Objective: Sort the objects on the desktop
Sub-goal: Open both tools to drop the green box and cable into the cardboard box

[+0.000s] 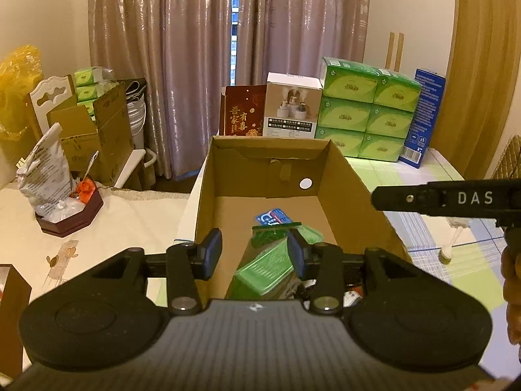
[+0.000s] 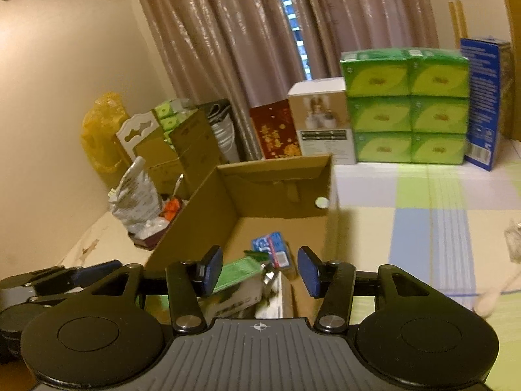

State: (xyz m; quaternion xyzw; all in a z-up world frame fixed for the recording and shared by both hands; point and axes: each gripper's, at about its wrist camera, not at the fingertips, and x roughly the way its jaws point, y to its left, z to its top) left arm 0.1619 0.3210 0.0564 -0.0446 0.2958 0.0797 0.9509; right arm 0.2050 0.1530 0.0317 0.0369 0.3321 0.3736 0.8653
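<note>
An open cardboard box stands on the table, straight ahead in both wrist views. On its floor lie a green packet and a blue packet. My left gripper hovers over the box's near end, open; the green packet lies below its pads without being pressed. My right gripper is also open above the box, over the green packet, a white carton and the blue packet. Each gripper shows at the edge of the other's view, the right gripper and the left gripper.
Green tissue packs, a blue carton, a white product box and a red box line the back. A dark tray with a bag sits left. A white spoon lies on the checked cloth, right.
</note>
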